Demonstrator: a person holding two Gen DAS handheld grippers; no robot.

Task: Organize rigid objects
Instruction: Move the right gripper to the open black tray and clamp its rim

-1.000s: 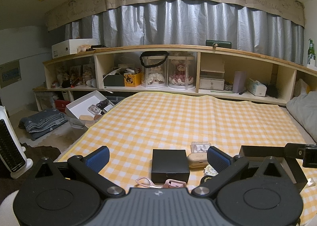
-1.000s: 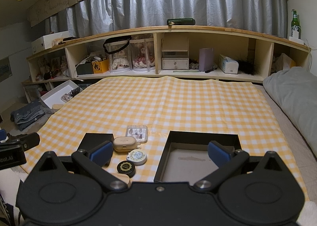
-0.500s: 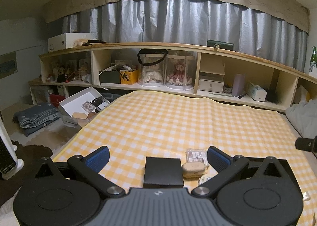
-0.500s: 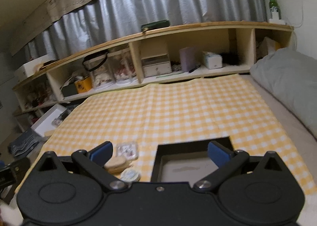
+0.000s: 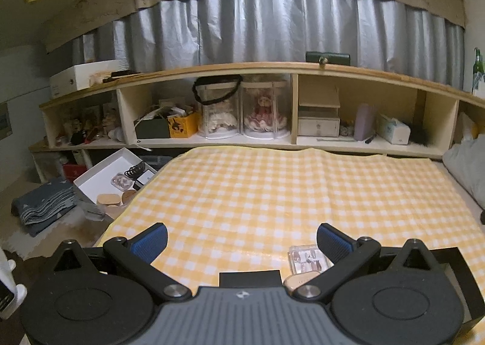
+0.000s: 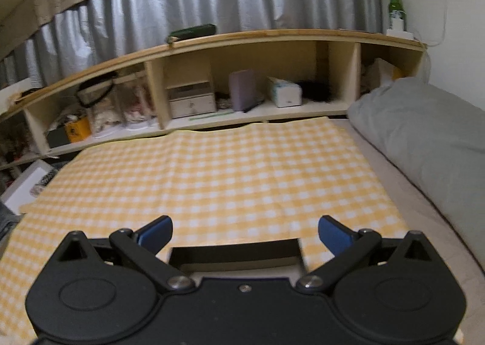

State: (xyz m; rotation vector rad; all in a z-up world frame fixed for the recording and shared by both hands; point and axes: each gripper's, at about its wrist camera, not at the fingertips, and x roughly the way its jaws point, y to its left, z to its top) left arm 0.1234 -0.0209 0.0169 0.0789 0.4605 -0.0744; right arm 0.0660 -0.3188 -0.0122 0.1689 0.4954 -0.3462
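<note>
In the left wrist view my left gripper stands open above the near edge of a yellow checked cloth, holding nothing. Just below it peek a black box lid, a clear case of small items and a beige oval case, all partly hidden by the gripper body. The open black box shows at the right. In the right wrist view my right gripper is open and empty over the far wall of the same black box.
A long wooden shelf with dolls, drawers and boxes runs along the back under silver curtains. A white box of items sits on the floor at the left. A grey pillow lies at the right.
Both grippers have tilted up and drawn back, so the small items have slid down under the gripper bodies. The right view has also swung toward the pillow. Both stayed open.
</note>
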